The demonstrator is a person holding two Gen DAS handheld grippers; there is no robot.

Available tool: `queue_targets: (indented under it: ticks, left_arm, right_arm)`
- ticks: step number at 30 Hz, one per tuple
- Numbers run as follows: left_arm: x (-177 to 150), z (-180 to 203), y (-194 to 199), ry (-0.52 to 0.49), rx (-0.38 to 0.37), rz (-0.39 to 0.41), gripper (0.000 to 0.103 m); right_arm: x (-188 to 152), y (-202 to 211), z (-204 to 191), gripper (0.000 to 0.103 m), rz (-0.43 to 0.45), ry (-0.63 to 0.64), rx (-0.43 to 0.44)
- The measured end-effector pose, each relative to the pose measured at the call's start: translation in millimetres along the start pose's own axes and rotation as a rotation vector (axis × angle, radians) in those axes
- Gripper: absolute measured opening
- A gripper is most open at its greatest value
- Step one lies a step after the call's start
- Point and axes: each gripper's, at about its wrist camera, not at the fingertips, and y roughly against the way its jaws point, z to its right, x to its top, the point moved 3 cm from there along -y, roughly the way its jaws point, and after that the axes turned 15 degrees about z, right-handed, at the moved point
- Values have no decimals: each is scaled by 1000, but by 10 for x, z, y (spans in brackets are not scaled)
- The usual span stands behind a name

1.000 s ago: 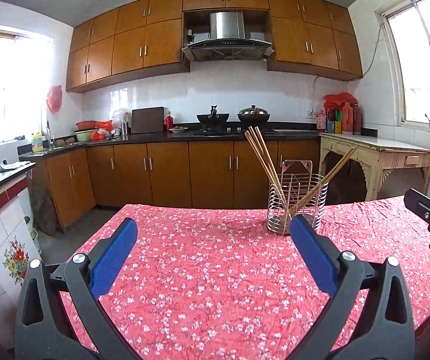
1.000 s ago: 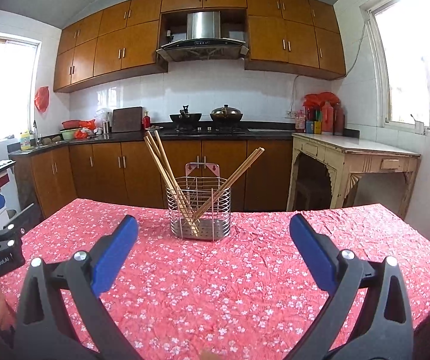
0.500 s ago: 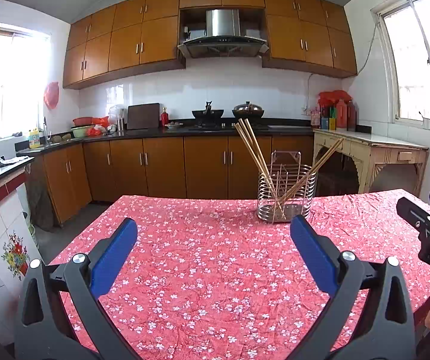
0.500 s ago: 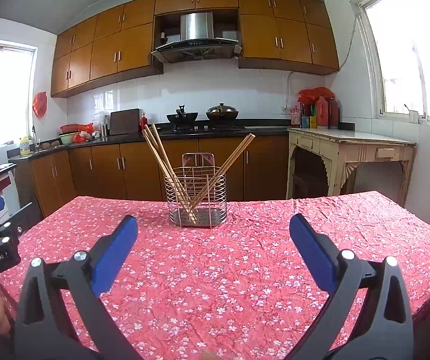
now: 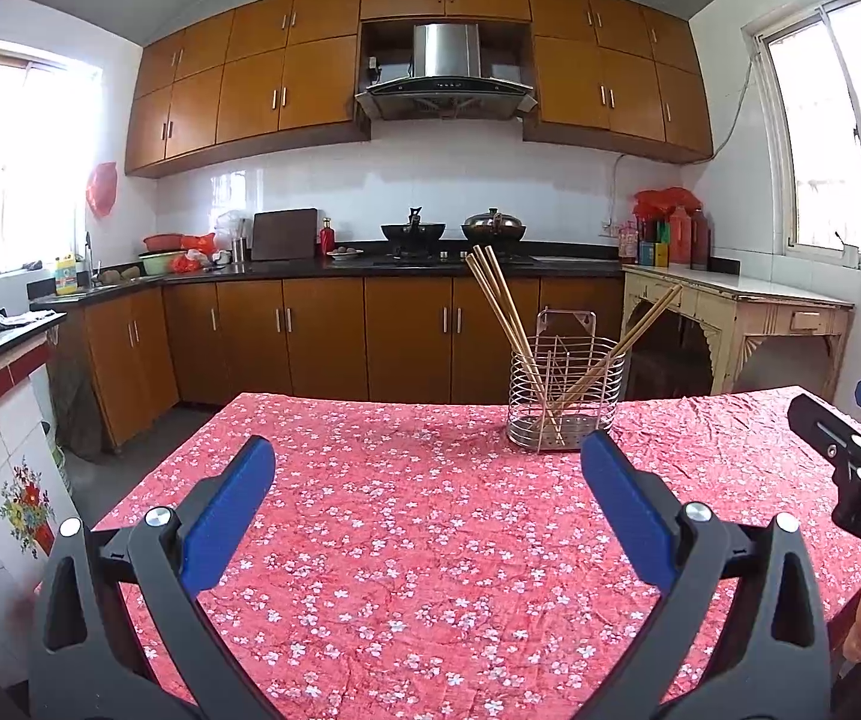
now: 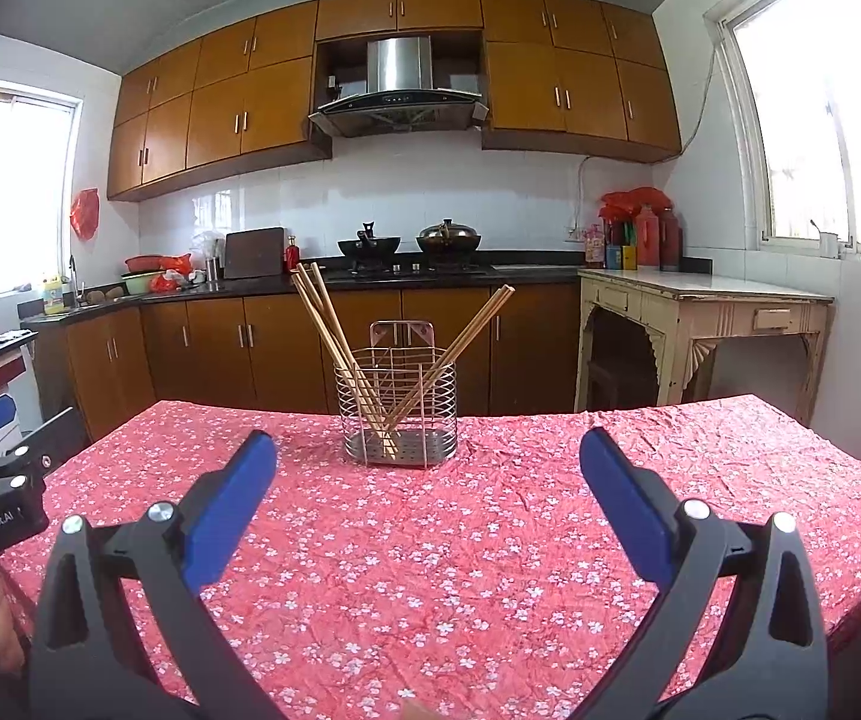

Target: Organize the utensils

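a home kitchen: wooden cabinets [image 5: 322, 78], range hood [image 5: 445, 75], pots on the stove [image 5: 454, 232], a cloth-covered table [image 5: 406, 516]

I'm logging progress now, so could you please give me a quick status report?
Left gripper and right gripper: jaws open, empty, above the table. Chopsticks standing in the wire holder. Nothing in the way.

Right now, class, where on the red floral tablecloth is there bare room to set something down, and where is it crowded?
Free: the broad stretch of red floral tablecloth between the open right gripper and the wire utensil basket, and the cloth either side of it. Crowded: only the basket, where wooden chopsticks lean out. The open left gripper holds nothing.
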Motion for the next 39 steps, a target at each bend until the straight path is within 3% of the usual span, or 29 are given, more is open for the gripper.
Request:
queue_targets:
  ticks: [39]
  left_arm:
    - [-9, 70, -5, 11, -4, -8, 101]
  right_arm:
    - [-29, -23, -7, 99, -9, -9, 2]
